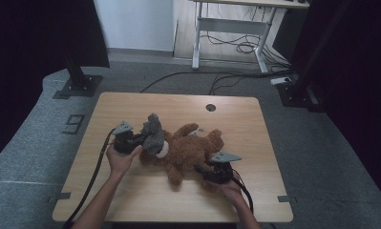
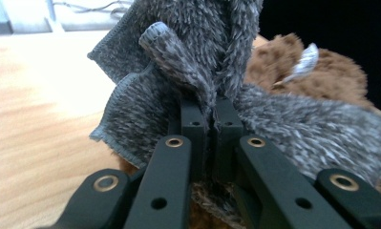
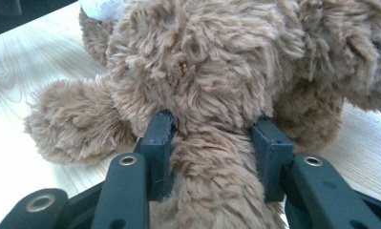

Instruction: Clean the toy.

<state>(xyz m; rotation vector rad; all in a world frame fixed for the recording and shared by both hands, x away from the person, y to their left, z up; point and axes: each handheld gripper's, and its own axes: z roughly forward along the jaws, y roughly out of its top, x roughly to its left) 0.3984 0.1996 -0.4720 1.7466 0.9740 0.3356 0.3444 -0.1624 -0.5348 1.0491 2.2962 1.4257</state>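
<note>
Right hand [image 1: 228,188]: near edge of the table, right of centre, forearm entering from the bottom of the high view; holds the right gripper.
Right gripper [image 1: 203,170]: black, grey three-cornered plate on top, cable trailing back toward the near edge. In the right gripper view its jaws stand apart with a brown plush limb filling the gap, both inner faces pressed into the fur; clamped on the teddy bear.
Left hand [image 1: 121,158]: near-left of the toy, wrapped around the left gripper.
Left gripper [image 1: 139,139]: black, grey plate on top, cable running down the left side of the table to the near edge. In the left gripper view its jaws are drawn almost together, a fold of the grey cloth pinched between them.
Teddy bear [image 1: 188,149]: brown plush, lying across the middle of the table between the two grippers; one limb reaches toward the near edge, another lies at the far side. A small pale tag shows on its fur in the left gripper view.
Grey cloth [image 1: 153,134]: fuzzy knit with a stitched hem, bunched at the left end of the bear, touching it and rising above it.
Table [image 1: 131,200]: light wood, rounded corners; bare wood around the toy.
Grommet hole [image 1: 210,107]: round, dark, near the far edge.
Containers: none seen on the table.
Desk frame [image 1: 231,28]: white legs on the floor beyond the table, loose cables beneath.
</note>
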